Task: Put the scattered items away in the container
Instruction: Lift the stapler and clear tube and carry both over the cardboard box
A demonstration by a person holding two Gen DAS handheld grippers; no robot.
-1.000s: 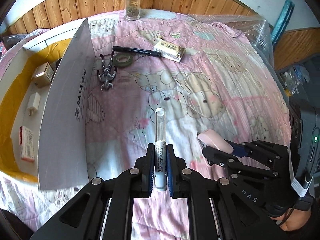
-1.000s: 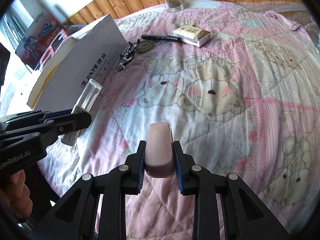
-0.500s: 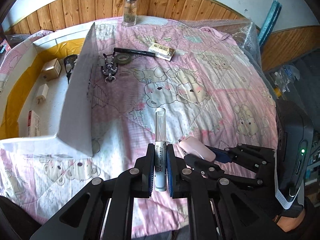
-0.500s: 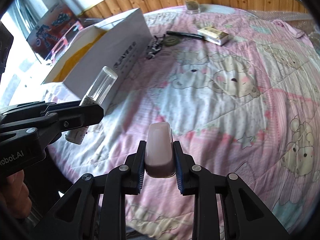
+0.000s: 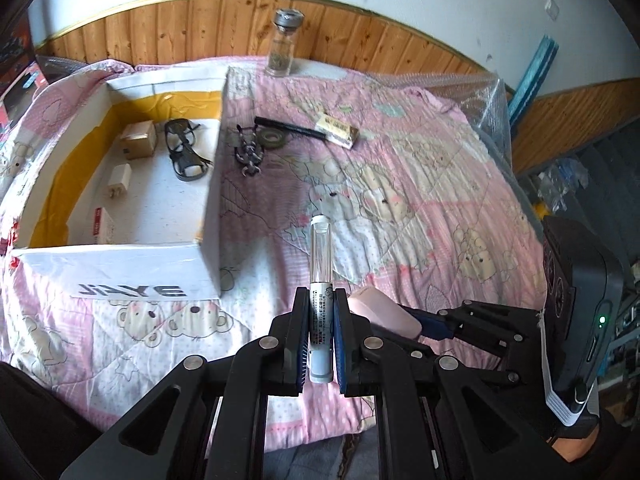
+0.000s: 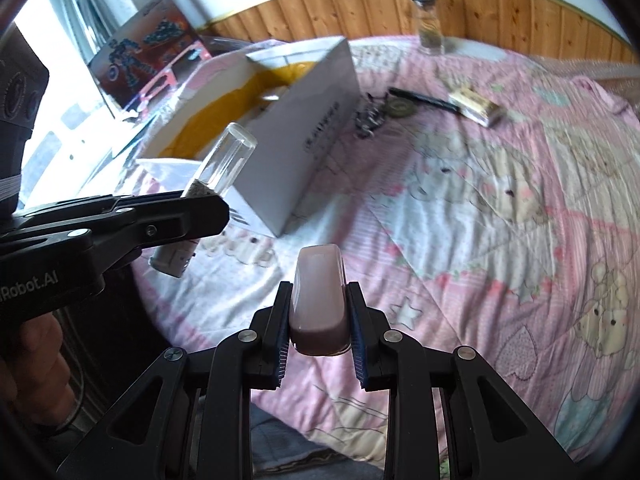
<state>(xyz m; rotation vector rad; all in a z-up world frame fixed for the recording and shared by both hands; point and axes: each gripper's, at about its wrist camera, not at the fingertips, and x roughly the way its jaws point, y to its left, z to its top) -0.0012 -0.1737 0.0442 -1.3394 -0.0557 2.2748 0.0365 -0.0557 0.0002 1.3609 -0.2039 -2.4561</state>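
My left gripper (image 5: 321,295) is shut on a white tube with a clear cap (image 5: 321,256), held above the pink quilt near the front right corner of the white box (image 5: 210,184). Just to its right, my right gripper (image 6: 319,288) is shut on a pink oblong case (image 6: 319,300). The open box has a yellow-taped inside. It holds dark glasses (image 5: 184,152), a small cardboard box (image 5: 138,140), a white charger (image 5: 119,180) and a red-and-white packet (image 5: 102,226). On the quilt beside the box lie a metal claw clip (image 5: 248,152), a green tape roll (image 5: 274,137), a black pen (image 5: 290,127) and a beige packet (image 5: 336,130).
A glass jar (image 5: 283,48) stands at the far edge of the bed against the wood-panelled wall. Bubble wrap (image 5: 472,92) covers the bed's far right corner. A hand (image 6: 32,344) holds the left gripper's handle. The bed's front edge is just below both grippers.
Both grippers have lifted and drawn back from the quilt, still holding the tube and the pink case. The inside of the box has come into the left wrist view.
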